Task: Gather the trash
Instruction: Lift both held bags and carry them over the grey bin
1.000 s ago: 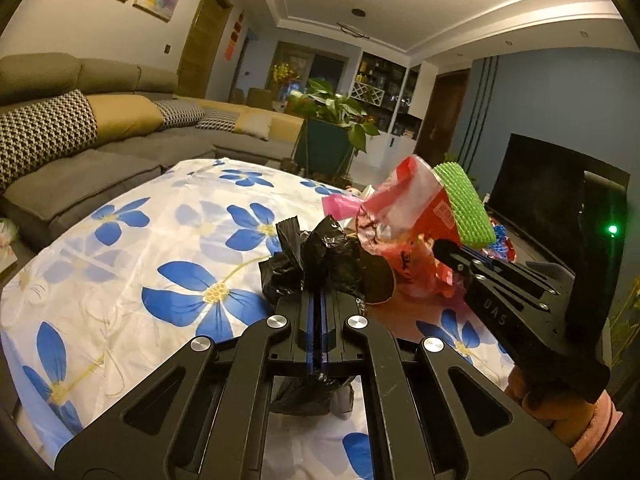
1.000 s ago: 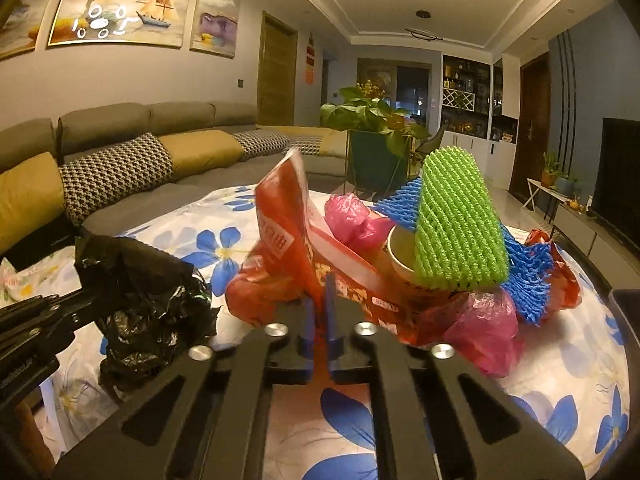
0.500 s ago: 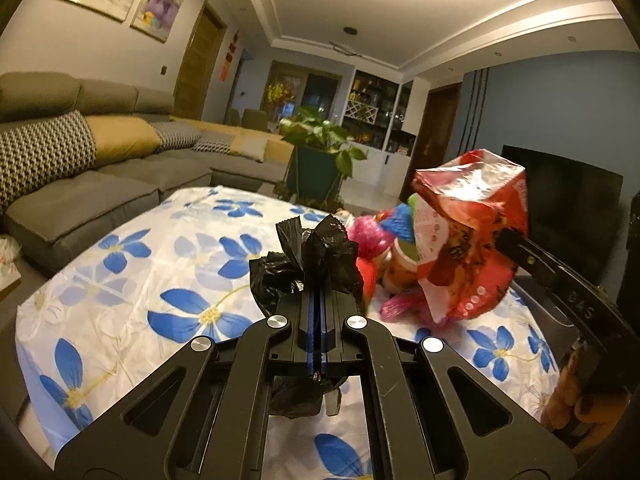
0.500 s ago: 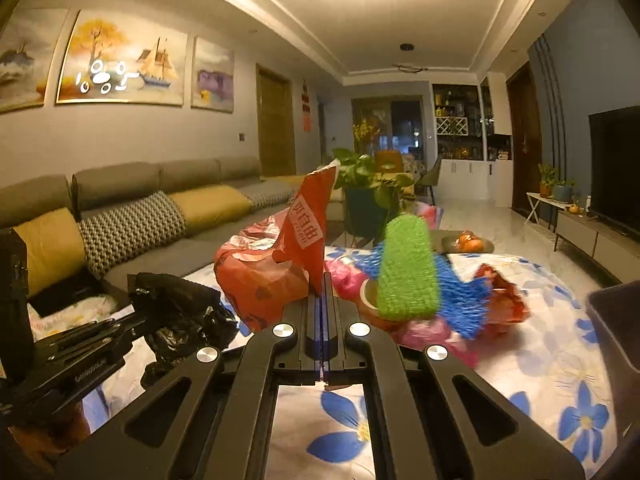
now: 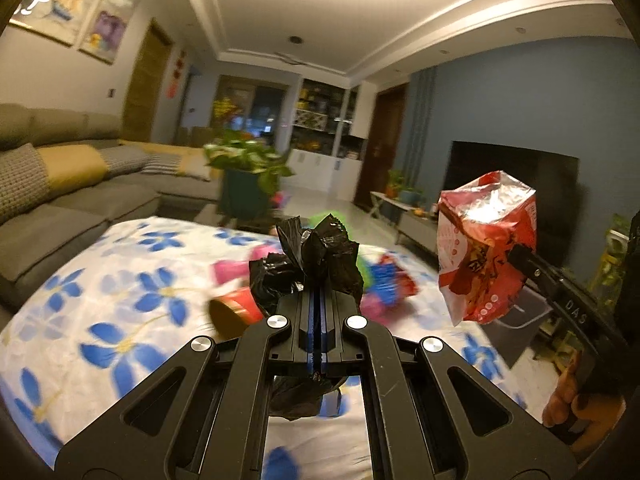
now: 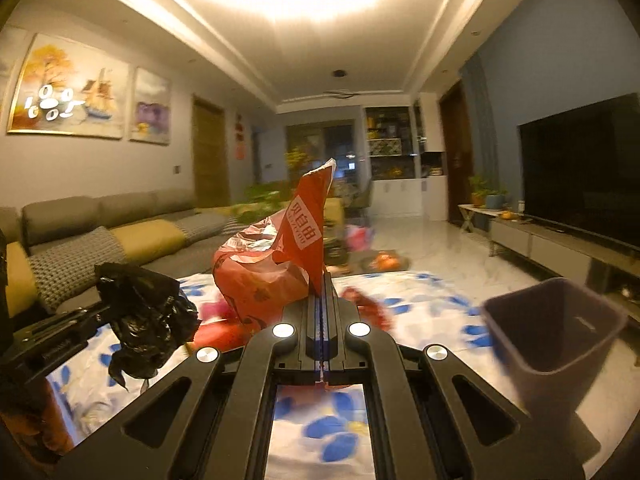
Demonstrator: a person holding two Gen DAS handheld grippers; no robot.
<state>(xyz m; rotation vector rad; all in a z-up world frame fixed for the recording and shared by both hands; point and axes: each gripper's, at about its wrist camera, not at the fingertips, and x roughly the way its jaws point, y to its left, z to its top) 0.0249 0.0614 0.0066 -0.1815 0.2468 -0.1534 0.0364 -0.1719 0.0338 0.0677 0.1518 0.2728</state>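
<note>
Living-room table: left gripper clamps black bag, right gripper clamps red wrapper; bin off right edge, litter remains mid-table.

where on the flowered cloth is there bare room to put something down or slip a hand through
The flowered cloth is bare on its left half, from the sofa-side edge to the tipped paper cup. The near strip in front of the bin also looks free. Crowded: the trash pile beyond the black bag held by the left gripper.
</note>
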